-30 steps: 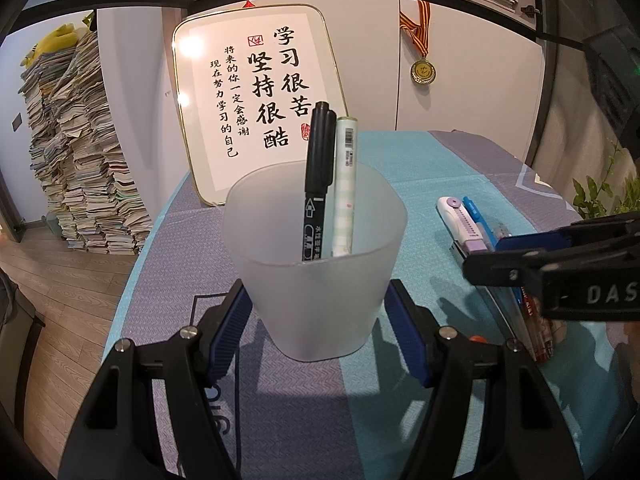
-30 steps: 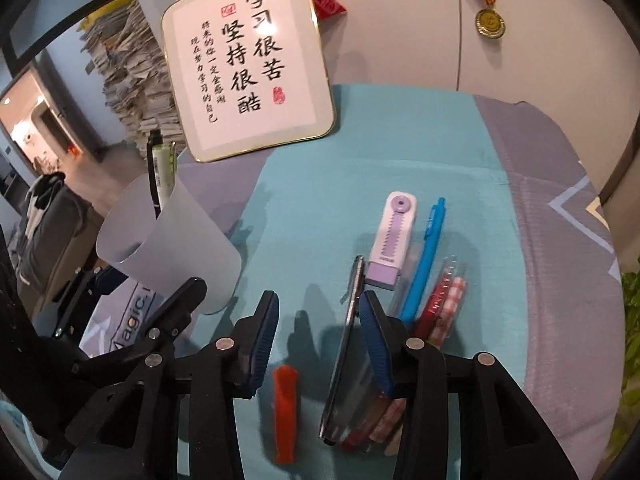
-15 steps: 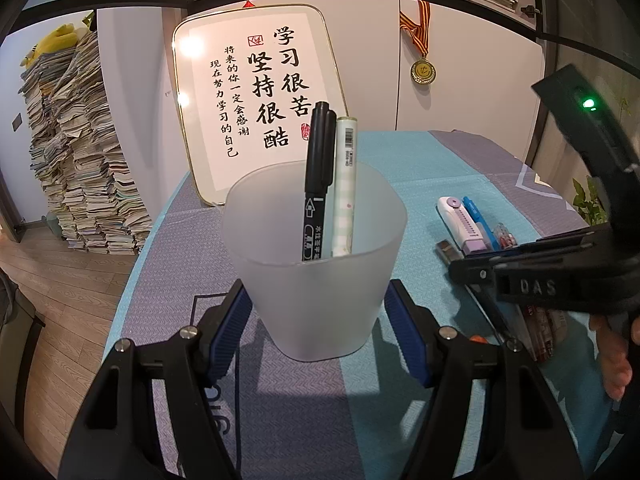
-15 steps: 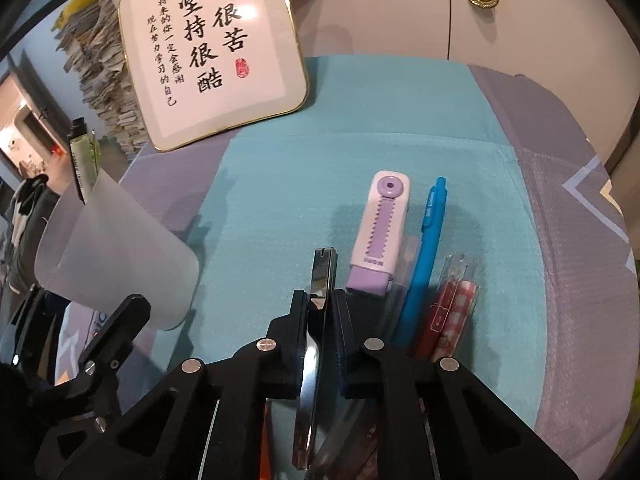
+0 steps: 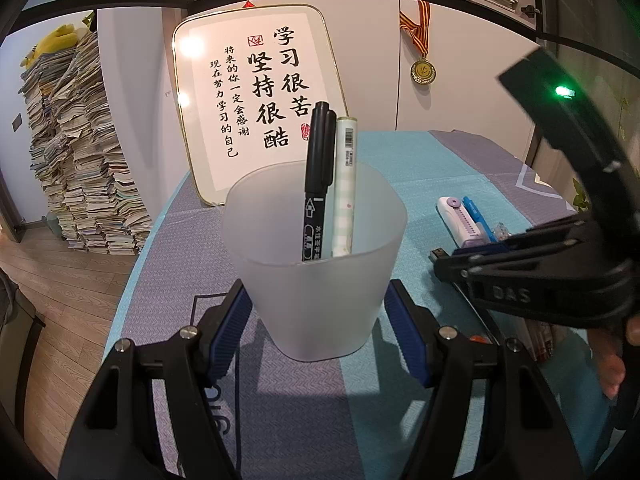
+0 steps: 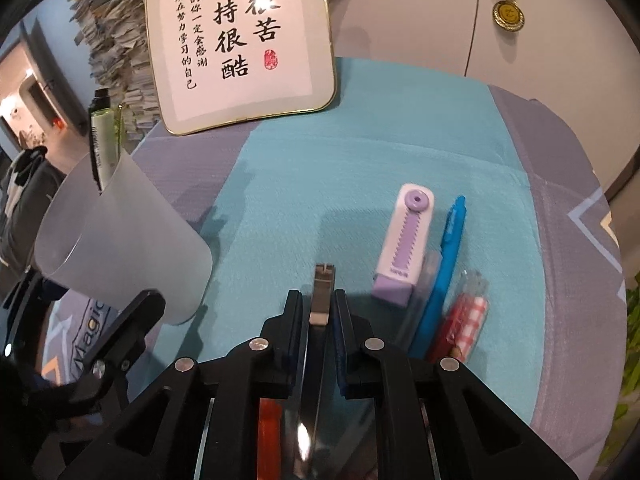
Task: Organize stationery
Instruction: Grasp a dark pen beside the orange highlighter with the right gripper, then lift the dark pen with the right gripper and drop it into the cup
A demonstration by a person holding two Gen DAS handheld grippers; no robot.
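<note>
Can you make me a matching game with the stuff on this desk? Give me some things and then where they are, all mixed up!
Things:
1. black marker
2. purple and white eraser
3. frosted cup
4. slim dark pen

Places:
A. between the left gripper's jaws
B. standing in the cup
C. clamped in the right gripper
D. lying on the teal cloth beside a blue pen

Pairs: 1-B, 2-D, 3-A, 4-C

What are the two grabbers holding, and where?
The left gripper squeezes the frosted cup by its lower sides. The right gripper pinches a dark pen near its clip end.
</note>
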